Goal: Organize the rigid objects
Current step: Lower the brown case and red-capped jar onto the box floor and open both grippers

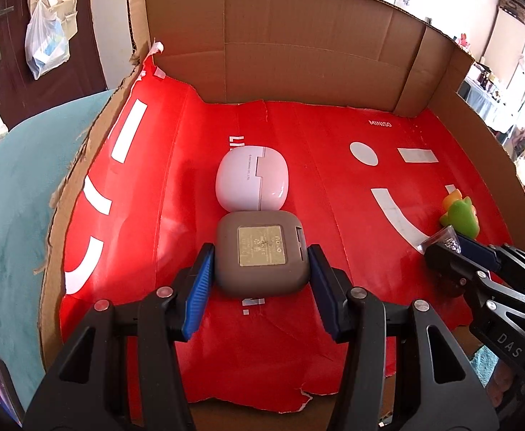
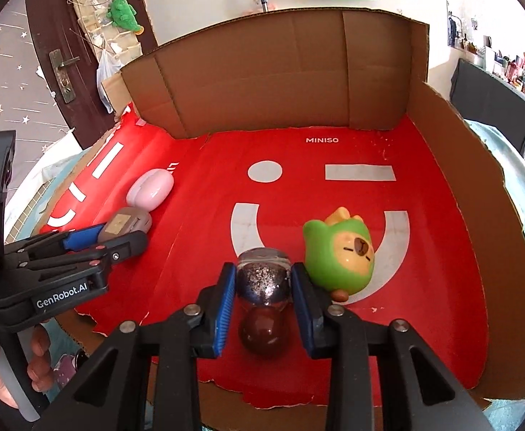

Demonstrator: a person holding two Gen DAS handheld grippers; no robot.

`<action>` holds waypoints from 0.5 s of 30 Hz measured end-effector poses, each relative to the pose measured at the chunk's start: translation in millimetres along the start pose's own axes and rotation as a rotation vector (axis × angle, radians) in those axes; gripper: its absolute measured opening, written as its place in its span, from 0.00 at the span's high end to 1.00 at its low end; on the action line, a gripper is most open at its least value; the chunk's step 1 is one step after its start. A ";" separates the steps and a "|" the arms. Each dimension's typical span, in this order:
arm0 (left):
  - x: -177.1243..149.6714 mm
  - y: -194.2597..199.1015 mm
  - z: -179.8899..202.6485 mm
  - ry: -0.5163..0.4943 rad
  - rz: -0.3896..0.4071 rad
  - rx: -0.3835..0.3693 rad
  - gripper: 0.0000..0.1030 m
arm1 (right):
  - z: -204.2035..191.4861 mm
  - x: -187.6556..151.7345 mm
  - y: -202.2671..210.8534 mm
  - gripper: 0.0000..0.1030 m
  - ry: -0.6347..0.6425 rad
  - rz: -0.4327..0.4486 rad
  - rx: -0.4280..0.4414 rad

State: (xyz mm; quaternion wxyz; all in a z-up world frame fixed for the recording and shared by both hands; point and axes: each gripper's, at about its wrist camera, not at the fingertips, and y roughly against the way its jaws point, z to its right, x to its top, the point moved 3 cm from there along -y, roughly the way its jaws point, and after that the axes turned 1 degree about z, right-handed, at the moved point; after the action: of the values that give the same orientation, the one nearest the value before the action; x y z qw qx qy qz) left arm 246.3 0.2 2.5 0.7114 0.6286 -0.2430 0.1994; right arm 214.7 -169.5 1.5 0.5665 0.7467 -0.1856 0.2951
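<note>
Left gripper (image 1: 260,276) spread, blue ribbed pads just beside the grey case (image 1: 261,253) on both sides; contact not clear. The case is a matte rounded square with a gold label, touching the glossy pink case (image 1: 251,177) beyond it. Right gripper (image 2: 262,300) pinches a clear bottle (image 2: 263,280) holding dark glittery stuff, round brown cap (image 2: 264,334) toward the camera. A smooth green-and-yellow toy (image 2: 339,251) lies on its side, touching the right pad. All sit on a glossy red sheet (image 2: 424,251) lining a cardboard tray (image 2: 262,72), walls far and right, torn low edge left. Open floor in the centre and far right.
</note>
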 end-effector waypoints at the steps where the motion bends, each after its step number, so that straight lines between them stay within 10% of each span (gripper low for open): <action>1: 0.1 0.0 0.0 0.000 0.000 0.000 0.52 | 0.6 0.2 -0.1 0.68 -0.002 0.000 0.003; 15: -2.7 9.9 1.5 0.003 0.019 -0.021 0.43 | 2.5 -0.4 4.4 0.67 -0.007 0.003 0.031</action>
State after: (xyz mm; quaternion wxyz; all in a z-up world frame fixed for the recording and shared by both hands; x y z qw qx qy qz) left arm 238.2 0.1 8.8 0.7164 0.6186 -0.2498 0.2043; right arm 212.3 -173.2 3.9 0.5538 0.7561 -0.1841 0.2960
